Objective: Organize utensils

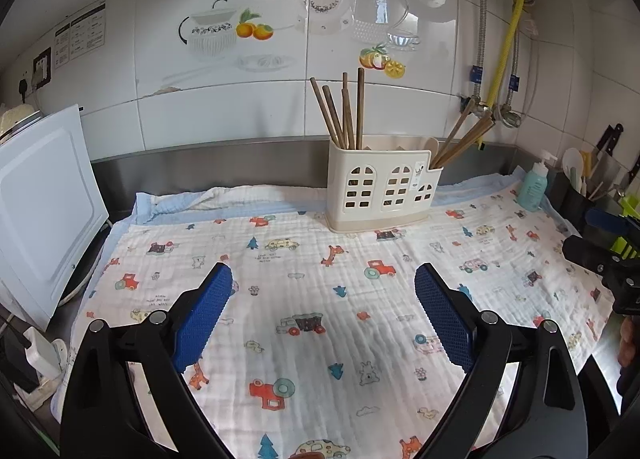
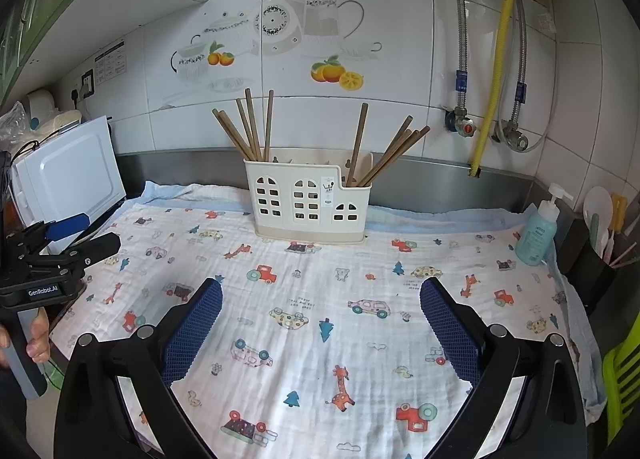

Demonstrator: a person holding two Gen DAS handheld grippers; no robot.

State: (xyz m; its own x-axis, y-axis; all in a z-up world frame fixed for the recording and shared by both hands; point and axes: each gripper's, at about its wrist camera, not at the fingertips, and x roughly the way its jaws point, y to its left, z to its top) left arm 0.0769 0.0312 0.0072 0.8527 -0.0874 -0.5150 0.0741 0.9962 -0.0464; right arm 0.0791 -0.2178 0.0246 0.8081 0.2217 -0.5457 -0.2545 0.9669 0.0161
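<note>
A cream utensil holder (image 1: pixel 382 187) with window cut-outs stands at the back of the patterned cloth (image 1: pixel 304 299); it also shows in the right wrist view (image 2: pixel 310 199). Brown wooden chopsticks (image 1: pixel 340 111) stand in its left compartment, more chopsticks (image 1: pixel 460 143) lean in its right compartment. They show in the right wrist view too, left bundle (image 2: pixel 248 127) and right bundle (image 2: pixel 392 151). My left gripper (image 1: pixel 323 279) is open and empty above the cloth. My right gripper (image 2: pixel 321 293) is open and empty above the cloth. Each gripper shows at the edge of the other's view.
A white appliance (image 1: pixel 44 203) stands at the left. A blue soap bottle (image 2: pixel 538 231) and a dark utensil caddy (image 2: pixel 596 259) stand at the right. Pipes and a yellow hose (image 2: pixel 496 59) run down the tiled wall. A steel backsplash (image 1: pixel 208 163) runs behind the cloth.
</note>
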